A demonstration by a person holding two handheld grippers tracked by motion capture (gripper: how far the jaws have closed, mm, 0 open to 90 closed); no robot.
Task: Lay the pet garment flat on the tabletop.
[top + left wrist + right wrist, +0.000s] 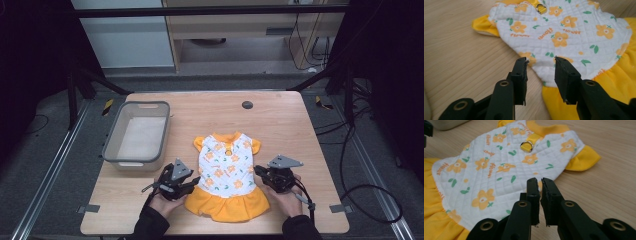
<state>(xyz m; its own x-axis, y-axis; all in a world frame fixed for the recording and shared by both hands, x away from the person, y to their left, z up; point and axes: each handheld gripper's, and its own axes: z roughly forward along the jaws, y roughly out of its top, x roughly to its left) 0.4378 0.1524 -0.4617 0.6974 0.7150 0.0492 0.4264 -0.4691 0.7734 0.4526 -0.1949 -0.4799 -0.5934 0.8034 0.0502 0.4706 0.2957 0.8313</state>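
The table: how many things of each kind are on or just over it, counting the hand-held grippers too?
Small floral dress: 1
Grey plastic bin: 1
Grippers: 2, the left gripper and the right gripper
Total: 4

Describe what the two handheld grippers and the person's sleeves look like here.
Both the left gripper and the right gripper are black, each topped by a grey three-cornered plate. Their jaws are flat black bars on arms with brass-ringed pivot holes. A black cable trails from the right one. The sleeves are dark.
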